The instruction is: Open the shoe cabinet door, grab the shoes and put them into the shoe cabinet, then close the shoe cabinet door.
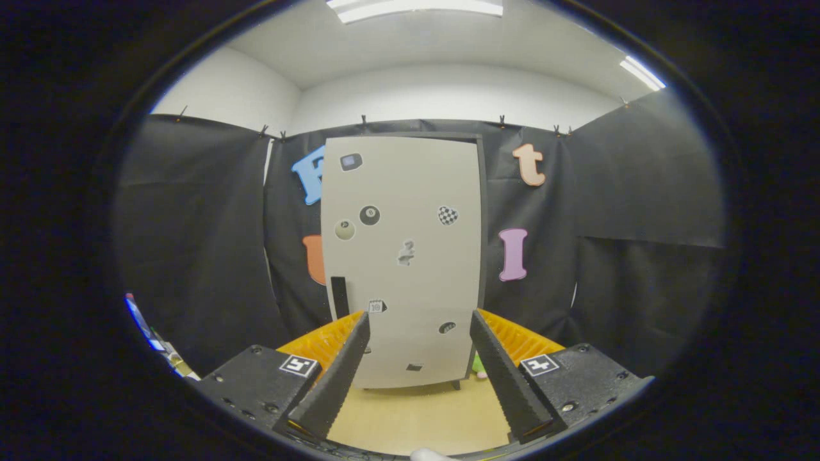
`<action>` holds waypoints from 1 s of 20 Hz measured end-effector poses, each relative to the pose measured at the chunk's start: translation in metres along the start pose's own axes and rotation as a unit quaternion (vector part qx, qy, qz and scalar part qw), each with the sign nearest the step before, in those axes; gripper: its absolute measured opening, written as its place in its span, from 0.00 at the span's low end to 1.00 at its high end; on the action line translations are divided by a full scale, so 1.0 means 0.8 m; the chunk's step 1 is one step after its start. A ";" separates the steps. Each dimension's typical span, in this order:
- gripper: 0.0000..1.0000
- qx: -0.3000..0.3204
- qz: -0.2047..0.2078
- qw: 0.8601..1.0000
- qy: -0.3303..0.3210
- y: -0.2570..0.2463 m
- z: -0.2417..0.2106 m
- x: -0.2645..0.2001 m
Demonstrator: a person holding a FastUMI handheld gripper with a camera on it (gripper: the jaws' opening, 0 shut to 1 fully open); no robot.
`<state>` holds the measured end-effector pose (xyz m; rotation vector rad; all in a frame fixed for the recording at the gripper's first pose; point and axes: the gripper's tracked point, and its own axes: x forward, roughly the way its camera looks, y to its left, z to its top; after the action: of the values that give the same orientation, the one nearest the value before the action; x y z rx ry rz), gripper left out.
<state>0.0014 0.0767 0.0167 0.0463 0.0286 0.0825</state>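
Gripper view looked straight along the two fingers at the cabinet (402, 256), which stood upright on the wooden floor (416, 416) against the black cloth wall (192, 256). The gripper (419, 378) was spread wide, fingers well apart with nothing between them. The cabinet lay dead ahead and beyond the fingertips, apart from them, its long axis vertical.

Its door (410, 192) was shut and flush, a pale panel dotted with stickers. A dark vertical handle (339, 296) sat low on the door's left side, just above and beyond the left finger (336, 378). The frame's dark edge showed along the right side, which suggested the hinge was there, though that could not be told for sure. So the handle lay slightly left of the gripper's centre line and farther away, its length running up and down, crosswise to the fingers' gap.

A small green and pink thing (479, 367) peeked out by the cabinet's right foot, beyond the right finger (506, 378); too little showed to tell if it was a shoe.

A shut door would fit either end of the job: shoes waiting outside, or shoes already stowed inside.
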 end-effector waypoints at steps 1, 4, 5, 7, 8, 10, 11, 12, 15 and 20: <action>1.00 -0.001 0.002 1.000 -0.001 0.001 0.000 -0.001; 1.00 -0.002 0.001 1.000 -0.005 0.000 0.002 -0.008; 1.00 -0.002 0.001 1.000 -0.004 0.001 0.002 -0.008; 1.00 -0.002 0.001 1.000 -0.003 0.001 0.001 -0.009; 1.00 -0.002 0.002 1.000 -0.002 0.002 0.001 -0.009; 1.00 -0.003 0.002 1.000 -0.002 0.002 0.003 -0.006; 1.00 -0.004 0.003 1.000 -0.001 0.004 0.003 -0.006; 1.00 -0.005 0.003 1.000 -0.001 0.006 0.002 -0.007; 1.00 -0.010 0.009 1.000 -0.001 0.008 0.001 -0.006; 1.00 -0.005 0.013 1.000 0.004 0.006 -0.011 -0.007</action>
<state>-0.0047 0.0812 0.0086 0.0357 0.0361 0.1085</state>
